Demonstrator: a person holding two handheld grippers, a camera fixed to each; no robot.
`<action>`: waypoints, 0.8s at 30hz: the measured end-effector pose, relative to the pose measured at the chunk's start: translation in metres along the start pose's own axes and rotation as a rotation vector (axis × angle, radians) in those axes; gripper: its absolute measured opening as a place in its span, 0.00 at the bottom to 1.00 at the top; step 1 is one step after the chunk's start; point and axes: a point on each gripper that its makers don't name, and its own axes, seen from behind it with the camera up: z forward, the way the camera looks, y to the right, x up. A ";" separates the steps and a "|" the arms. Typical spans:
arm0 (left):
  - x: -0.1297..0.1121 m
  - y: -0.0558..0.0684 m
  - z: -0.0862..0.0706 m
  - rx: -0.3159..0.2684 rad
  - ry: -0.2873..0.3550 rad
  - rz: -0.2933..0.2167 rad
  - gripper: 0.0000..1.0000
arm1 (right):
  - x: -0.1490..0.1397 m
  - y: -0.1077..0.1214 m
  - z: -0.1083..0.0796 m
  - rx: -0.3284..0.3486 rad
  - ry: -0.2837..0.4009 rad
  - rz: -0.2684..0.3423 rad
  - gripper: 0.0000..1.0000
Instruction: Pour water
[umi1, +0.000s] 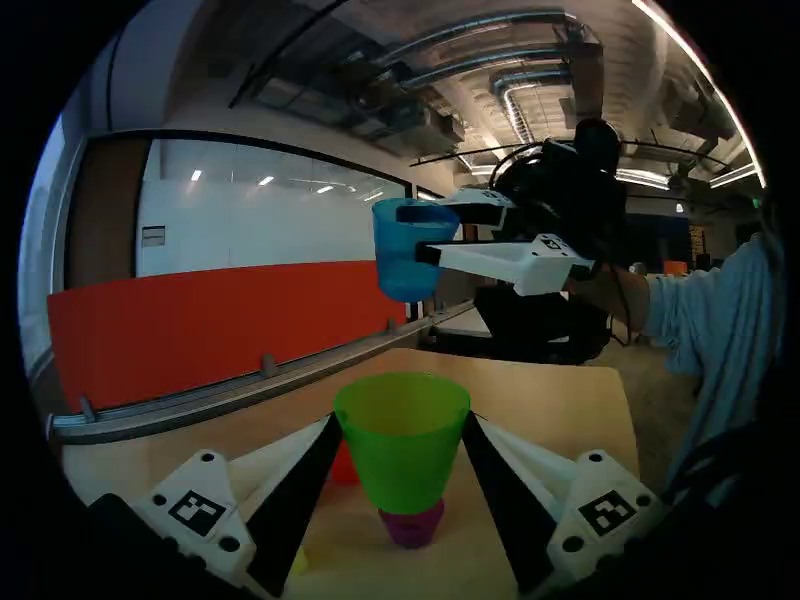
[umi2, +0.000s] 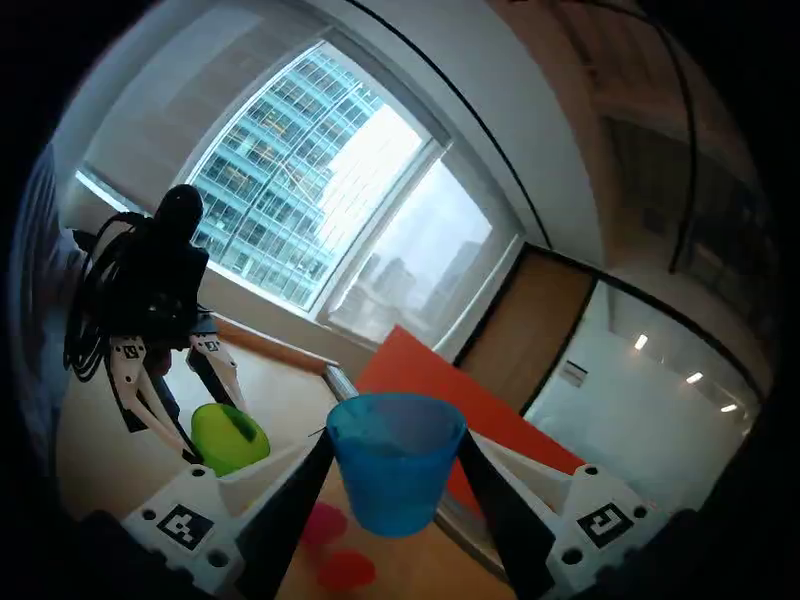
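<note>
Gripping: left gripper (umi1: 402, 440) pinched tight on green cup (umi1: 402, 462); right gripper (umi2: 395, 450) pinched on blue cup (umi2: 395, 485), high ahead of left gripper, above green cup's rim.

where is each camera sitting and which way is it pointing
Left gripper view: rides on the left gripper, looking along its fingers past the green cup it holds, across the table toward an orange wall; farther off are the right gripper holding the blue cup, and a sleeve.
Right gripper view: rides on the right gripper, looking past the blue cup toward a window; the left gripper with the green cup is farther off.
Shared: both grippers, both cups, the table; the cameras roughly face each other.
</note>
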 end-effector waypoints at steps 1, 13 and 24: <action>0.000 0.000 0.000 0.000 0.001 -0.001 0.87 | 0.001 0.000 0.001 0.001 0.001 -0.011 0.91; 0.005 0.000 0.003 0.001 0.019 -0.006 0.87 | 0.022 0.001 0.009 0.008 0.007 -0.170 0.90; 0.011 0.001 0.001 -0.001 0.029 -0.005 0.86 | 0.034 0.000 0.016 0.013 0.009 -0.268 0.91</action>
